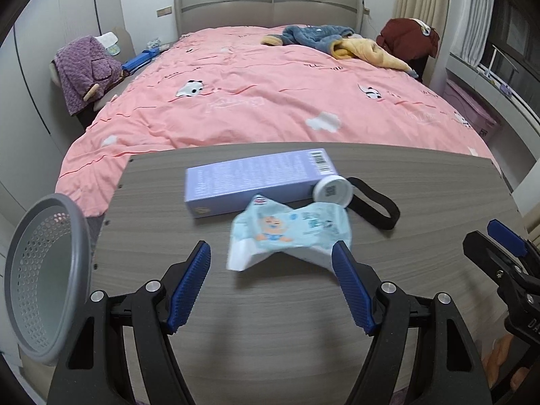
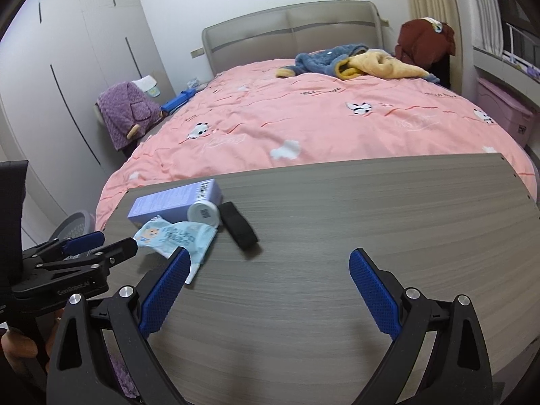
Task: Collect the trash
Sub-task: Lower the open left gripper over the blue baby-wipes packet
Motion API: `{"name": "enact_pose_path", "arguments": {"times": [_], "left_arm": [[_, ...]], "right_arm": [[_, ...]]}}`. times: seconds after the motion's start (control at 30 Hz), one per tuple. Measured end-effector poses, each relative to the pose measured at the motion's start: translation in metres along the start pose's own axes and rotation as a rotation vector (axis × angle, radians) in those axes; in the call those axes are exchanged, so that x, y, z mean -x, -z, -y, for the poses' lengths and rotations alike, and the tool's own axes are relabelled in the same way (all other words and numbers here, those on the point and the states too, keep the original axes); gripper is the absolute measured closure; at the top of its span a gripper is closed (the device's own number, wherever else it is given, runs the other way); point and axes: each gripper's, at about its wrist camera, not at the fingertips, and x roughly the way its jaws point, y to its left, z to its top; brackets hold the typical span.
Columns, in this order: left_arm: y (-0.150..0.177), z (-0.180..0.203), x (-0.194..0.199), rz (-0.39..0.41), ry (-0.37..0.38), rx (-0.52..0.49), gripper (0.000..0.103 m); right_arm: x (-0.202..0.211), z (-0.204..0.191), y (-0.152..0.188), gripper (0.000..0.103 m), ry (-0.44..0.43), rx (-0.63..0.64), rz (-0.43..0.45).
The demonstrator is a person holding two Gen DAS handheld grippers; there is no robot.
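Observation:
A crumpled light-blue wipes packet (image 1: pixel 290 233) lies on the grey wood table (image 1: pixel 270 303), also in the right wrist view (image 2: pixel 175 239). Behind it lie a lilac box (image 1: pixel 260 177) (image 2: pixel 175 200), a small white round lid (image 1: pixel 332 190) (image 2: pixel 202 214) and a black band (image 1: pixel 374 206) (image 2: pixel 238 224). My left gripper (image 1: pixel 271 256) is open, its fingers on either side of the packet's near edge. My right gripper (image 2: pixel 270 263) is open and empty over bare table, right of the packet. A grey perforated bin (image 1: pixel 44 303) stands at the table's left edge.
A bed with a pink duvet (image 1: pixel 270 94) lies beyond the table, with blue and yellow clothes (image 1: pixel 337 42) near the headboard. A chair with purple clothing (image 1: pixel 86 71) stands left of the bed. A pink storage box (image 1: pixel 472 111) stands at right.

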Motion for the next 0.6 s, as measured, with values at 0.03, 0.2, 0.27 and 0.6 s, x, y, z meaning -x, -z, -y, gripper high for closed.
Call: {"name": "enact_pose_path", "arguments": {"times": [0.03, 0.2, 0.27, 0.6], "left_arm": [[-0.001, 0.004, -0.002, -0.003, -0.006, -0.007, 0.032], [-0.005, 0.023, -0.017, -0.022, -0.048, -0.022, 0.032], [-0.007, 0.029, -0.021, -0.024, -0.076, -0.033, 0.032], [-0.001, 0.033, -0.034, -0.051, -0.123, -0.050, 0.032]], "right_arm": [[0.001, 0.006, 0.001, 0.010, -0.001, -0.013, 0.003], [0.008, 0.025, 0.004, 0.010, -0.011, -0.059, 0.014], [0.010, 0.029, 0.006, 0.010, -0.016, -0.069, 0.017], [0.018, 0.035, 0.010, 0.010, -0.031, -0.090, 0.029]]}}
